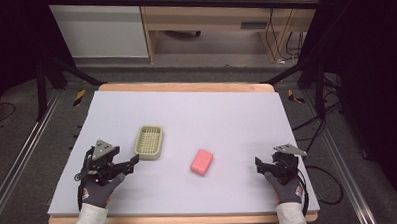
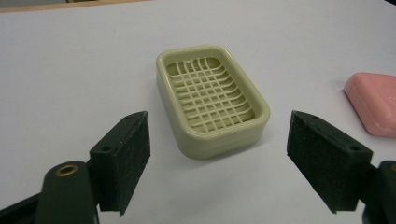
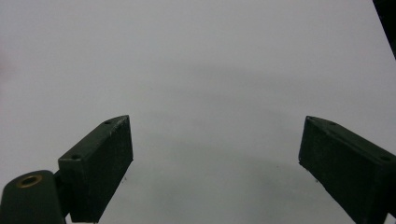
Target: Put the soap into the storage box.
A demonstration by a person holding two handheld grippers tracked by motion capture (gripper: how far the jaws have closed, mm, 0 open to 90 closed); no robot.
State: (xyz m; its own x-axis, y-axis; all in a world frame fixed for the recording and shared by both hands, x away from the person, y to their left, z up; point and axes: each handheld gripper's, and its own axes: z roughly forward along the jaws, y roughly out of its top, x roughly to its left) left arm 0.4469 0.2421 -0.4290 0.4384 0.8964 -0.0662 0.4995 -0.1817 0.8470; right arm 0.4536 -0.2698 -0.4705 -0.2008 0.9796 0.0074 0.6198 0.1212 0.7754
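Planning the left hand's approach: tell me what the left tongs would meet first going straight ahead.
Most likely the green soap dish: it lies dead ahead between the open left tongs, apart from them. The pink soap sits off to the side.

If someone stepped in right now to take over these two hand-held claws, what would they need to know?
Left gripper: open, holding nothing, aimed at the green soap dish just ahead of it.
Right gripper: open, holding nothing, over bare table.
The pink soap bar lies on the table between the grippers, right of the dish and apart from it.
Done: nothing yet; the dish is empty.
Left: probably to pick up the soap and set it in the dish.
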